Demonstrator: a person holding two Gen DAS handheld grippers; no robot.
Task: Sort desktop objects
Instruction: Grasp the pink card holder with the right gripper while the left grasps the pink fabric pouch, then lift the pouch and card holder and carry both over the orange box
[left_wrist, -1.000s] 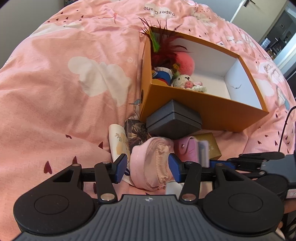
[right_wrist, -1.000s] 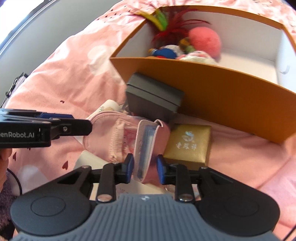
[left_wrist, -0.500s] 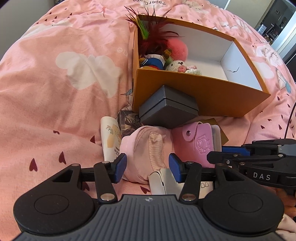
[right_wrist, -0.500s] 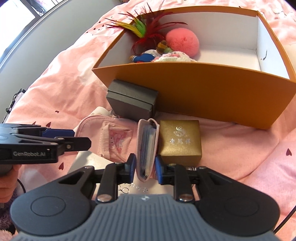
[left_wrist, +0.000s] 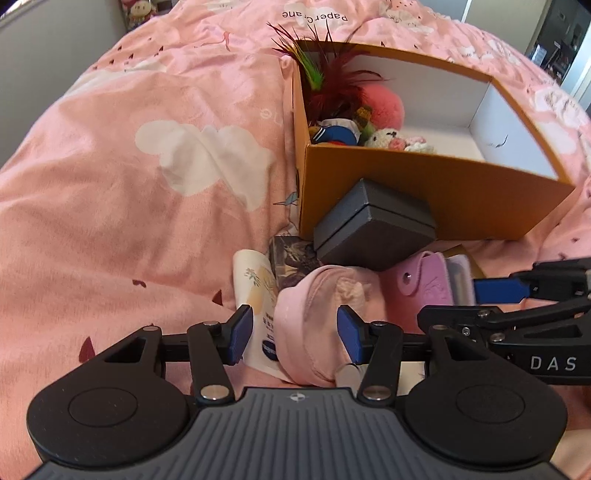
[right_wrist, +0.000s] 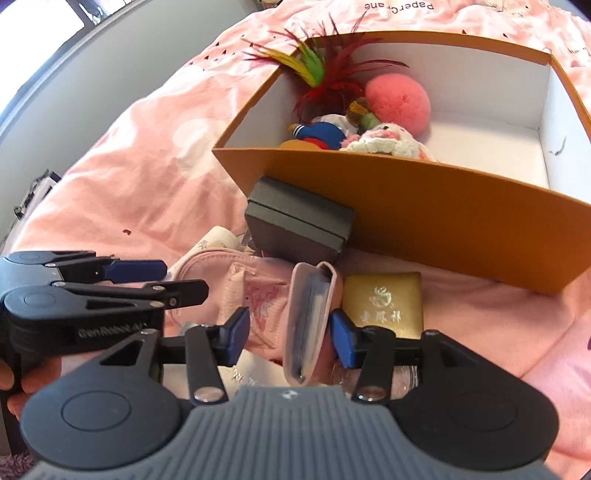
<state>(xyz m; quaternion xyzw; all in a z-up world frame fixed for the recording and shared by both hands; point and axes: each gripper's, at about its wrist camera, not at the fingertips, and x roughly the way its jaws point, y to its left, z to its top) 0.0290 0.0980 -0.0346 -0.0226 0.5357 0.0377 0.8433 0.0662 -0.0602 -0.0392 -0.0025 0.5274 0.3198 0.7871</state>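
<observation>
On the pink bedspread a pink card holder (right_wrist: 308, 314) stands on its edge between the pads of my right gripper (right_wrist: 290, 336). Those jaws are opening, and a gap shows on each side of the holder. My left gripper (left_wrist: 294, 336) is open over a pink fabric cap (left_wrist: 314, 325), with its left pad clear of the cloth. Each gripper also shows from the side in the other view: the left gripper (right_wrist: 159, 280) and the right gripper (left_wrist: 480, 301). Behind them, the orange box (right_wrist: 443, 221) holds feathers, a pink pompom (right_wrist: 399, 101) and small soft toys.
A dark grey case (left_wrist: 373, 229) leans against the orange box's front wall. A gold gift box (right_wrist: 382, 302) lies to the right of the card holder. A white tube (left_wrist: 255, 288) and a dark card lie by the cap. A hand (right_wrist: 11, 387) grips the left tool.
My right gripper was shut on the pink card holder and has now spread its jaws off it. The left gripper stays over the pink cap, only turned a little.
</observation>
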